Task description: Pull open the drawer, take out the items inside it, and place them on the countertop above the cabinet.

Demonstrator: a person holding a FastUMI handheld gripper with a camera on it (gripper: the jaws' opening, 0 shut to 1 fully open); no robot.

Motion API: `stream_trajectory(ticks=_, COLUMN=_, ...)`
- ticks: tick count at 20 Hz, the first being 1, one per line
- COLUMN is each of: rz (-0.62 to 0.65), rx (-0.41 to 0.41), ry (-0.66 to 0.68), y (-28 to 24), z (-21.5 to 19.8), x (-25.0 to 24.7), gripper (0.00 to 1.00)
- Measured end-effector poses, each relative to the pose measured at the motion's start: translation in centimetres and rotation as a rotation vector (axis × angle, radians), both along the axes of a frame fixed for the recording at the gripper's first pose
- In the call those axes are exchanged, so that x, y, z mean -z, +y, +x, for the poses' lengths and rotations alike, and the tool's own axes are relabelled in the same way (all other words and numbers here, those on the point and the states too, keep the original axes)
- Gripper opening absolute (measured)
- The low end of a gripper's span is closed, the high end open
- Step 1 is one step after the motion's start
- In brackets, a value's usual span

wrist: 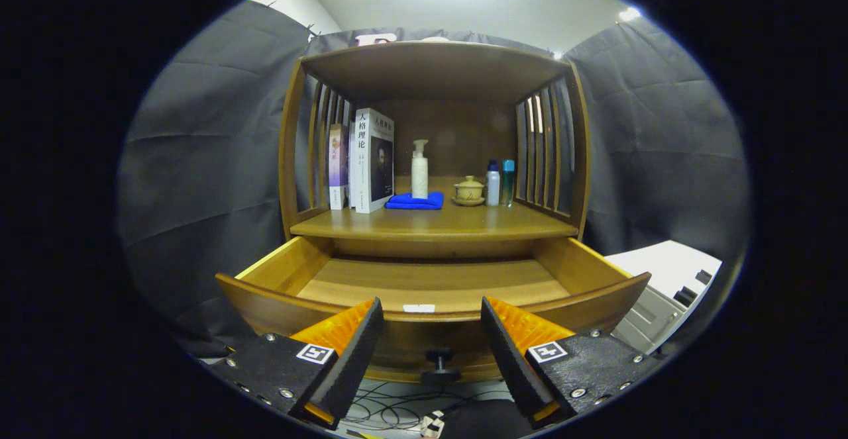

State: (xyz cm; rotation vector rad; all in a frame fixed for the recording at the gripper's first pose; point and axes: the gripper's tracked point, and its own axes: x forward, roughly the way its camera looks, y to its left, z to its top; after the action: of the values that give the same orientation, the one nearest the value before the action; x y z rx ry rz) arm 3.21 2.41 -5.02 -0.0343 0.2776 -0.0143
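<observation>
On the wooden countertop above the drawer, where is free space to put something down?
Free: the front strip of the wooden countertop, ahead of the blue folded cloth and the upright books. Crowded: the back row, books through small bottles. The open claw flanks the drawer's black knob.

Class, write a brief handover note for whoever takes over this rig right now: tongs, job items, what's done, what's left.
Tongs: open, holding nothing, just before the drawer front, either side of its knob.
Drawer: pulled open; the visible floor looks bare, near part hidden by the front.
Countertop: books, pump bottle on blue cloth, lidded cup, two small bottles.
Done: opening.
Left: check the drawer for remaining items.
</observation>
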Motion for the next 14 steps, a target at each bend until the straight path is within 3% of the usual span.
stream_trajectory(ticks=7, rz=0.040, rx=0.069, ry=0.023, y=-0.1, z=4.0, x=-1.9, gripper=0.91)
stream_trajectory(ticks=14, rz=-0.015, rx=0.097, ry=0.088, y=-0.7, z=8.8, x=-2.4, gripper=0.91)
